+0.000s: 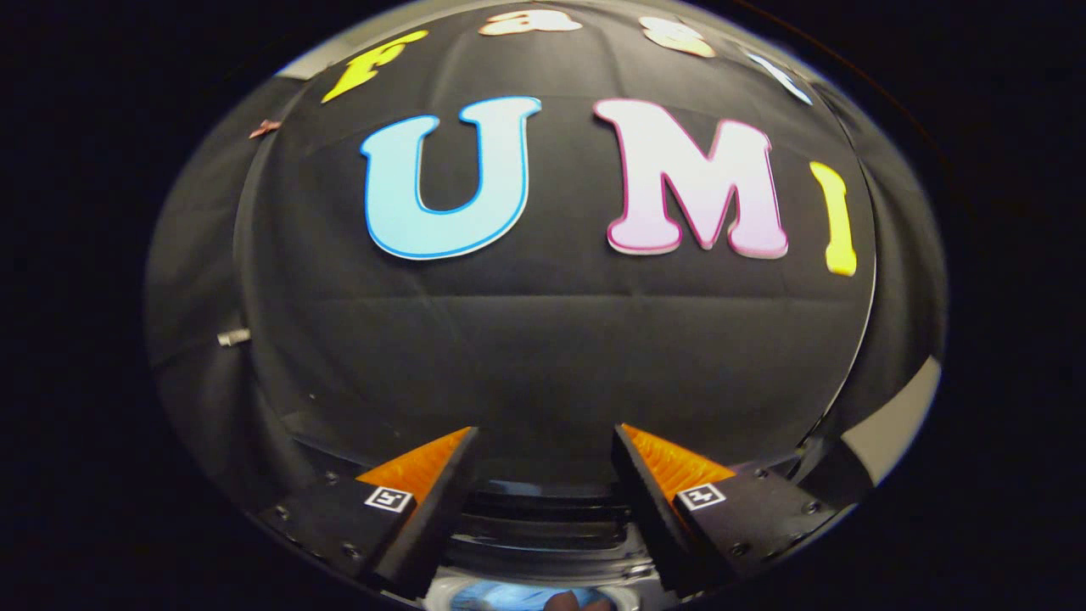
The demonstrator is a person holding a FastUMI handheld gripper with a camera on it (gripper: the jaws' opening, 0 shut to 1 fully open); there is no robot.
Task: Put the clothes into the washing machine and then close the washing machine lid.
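Observation:
My gripper (545,429) is open, its two fingers spread wide with nothing between them. It is raised and faces the black cloth wall. Low between the fingers I see part of the washing machine (543,518): a dark glossy back panel and, below it, a strip of pale rim (441,591). Inside that rim there is a patch of light blue fabric (509,597) with a small reddish-brown bit (567,602) beside it. Most of the machine's opening is hidden below the fingers, and I cannot tell how its lid stands.
The black cloth wall (543,339) stands close behind the machine. A small metal fitting (233,337) sticks out of the wall on the left. A pale strip of floor or bench (891,433) shows at the far right.

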